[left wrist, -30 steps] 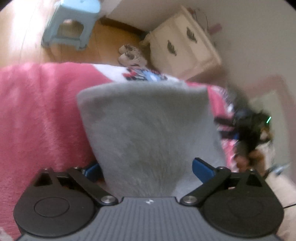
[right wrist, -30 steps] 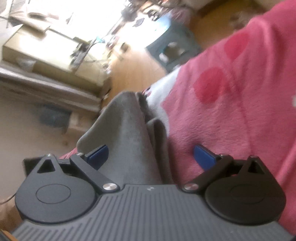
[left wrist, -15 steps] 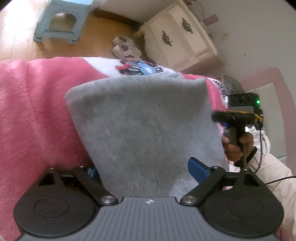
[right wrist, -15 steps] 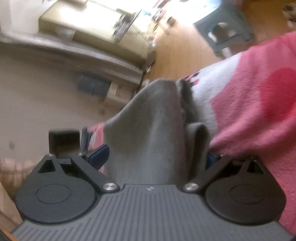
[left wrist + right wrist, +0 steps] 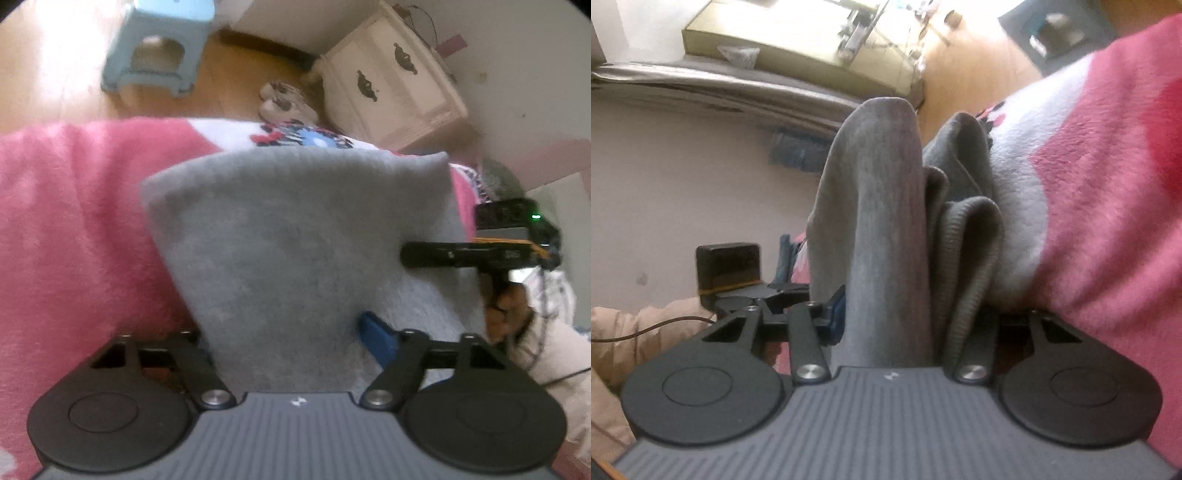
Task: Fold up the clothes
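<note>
A grey knit garment [image 5: 295, 240] lies folded on a pink fleece blanket [image 5: 74, 221]. My left gripper [image 5: 284, 328] straddles its near edge. The jaws are closing with the cloth between them; the right blue pad [image 5: 376, 339] rests on the cloth and the left pad is hidden. At the cloth's right edge sits my right gripper [image 5: 410, 254], held by a hand [image 5: 509, 310]. In the right wrist view the grey garment [image 5: 882, 203] stands in bunched folds between the closing jaws of my right gripper [image 5: 908, 314], whose blue pad [image 5: 836, 314] presses on it. My left gripper [image 5: 790, 291] shows beyond.
The pink blanket [image 5: 1089, 203] has a white printed patch. On the wooden floor past the bed stand a light blue stool [image 5: 162, 48], a pair of shoes [image 5: 284, 99] and a white bedside cabinet [image 5: 391, 85]. A cluttered desk [image 5: 798, 40] lies farther off.
My right gripper swung in to the garment's right edge and its jaws narrowed onto the bunched folds. The left gripper's jaws also narrowed around the cloth; that hand barely moved.
</note>
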The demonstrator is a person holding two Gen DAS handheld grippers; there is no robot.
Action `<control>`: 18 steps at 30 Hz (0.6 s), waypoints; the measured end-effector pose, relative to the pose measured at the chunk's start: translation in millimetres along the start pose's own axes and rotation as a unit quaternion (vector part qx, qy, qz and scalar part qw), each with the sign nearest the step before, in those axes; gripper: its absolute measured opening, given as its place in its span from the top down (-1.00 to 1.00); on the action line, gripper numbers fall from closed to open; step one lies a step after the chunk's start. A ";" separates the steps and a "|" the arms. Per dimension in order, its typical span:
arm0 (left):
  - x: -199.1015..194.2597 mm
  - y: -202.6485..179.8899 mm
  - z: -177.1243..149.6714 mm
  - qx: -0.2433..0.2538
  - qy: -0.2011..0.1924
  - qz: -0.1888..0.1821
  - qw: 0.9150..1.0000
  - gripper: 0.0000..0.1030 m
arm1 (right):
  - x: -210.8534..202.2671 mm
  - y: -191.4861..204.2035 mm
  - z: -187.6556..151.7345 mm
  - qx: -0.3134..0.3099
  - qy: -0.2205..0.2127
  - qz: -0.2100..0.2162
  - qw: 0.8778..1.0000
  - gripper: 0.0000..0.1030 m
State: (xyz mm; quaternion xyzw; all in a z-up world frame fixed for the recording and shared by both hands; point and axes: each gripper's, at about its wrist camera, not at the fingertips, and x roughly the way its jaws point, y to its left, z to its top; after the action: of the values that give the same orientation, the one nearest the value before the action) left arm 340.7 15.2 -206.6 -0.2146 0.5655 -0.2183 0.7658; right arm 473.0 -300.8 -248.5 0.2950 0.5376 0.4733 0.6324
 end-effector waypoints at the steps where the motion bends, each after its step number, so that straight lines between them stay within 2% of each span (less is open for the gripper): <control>1: -2.9 -3.7 -0.9 0.008 -0.005 0.005 1.000 -0.13 | -2.7 5.1 -3.3 -0.002 -0.010 -0.010 1.000 0.16; 4: -12.5 -10.7 -2.4 0.018 -0.015 -0.002 1.000 0.18 | -9.2 33.5 -13.0 -0.030 -0.039 -0.043 0.998 0.22; 8: -23.3 -20.6 -3.1 0.034 -0.025 -0.017 0.999 0.34 | -10.3 79.1 -22.7 -0.070 -0.060 -0.085 0.992 0.26; 15: -60.5 -38.7 -7.2 0.055 -0.070 -0.058 0.994 0.41 | -28.4 152.5 -50.5 -0.113 -0.102 -0.150 0.977 0.29; 18: -92.5 -46.0 -13.8 0.071 -0.093 -0.068 0.991 0.41 | -40.8 185.3 -68.3 -0.139 -0.119 -0.169 0.968 0.29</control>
State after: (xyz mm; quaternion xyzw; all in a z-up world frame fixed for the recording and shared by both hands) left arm 298.8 30.1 -112.4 -0.2172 0.4591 -0.2881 0.8118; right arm 356.4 -277.4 -85.6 0.1634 0.4293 0.3909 0.7976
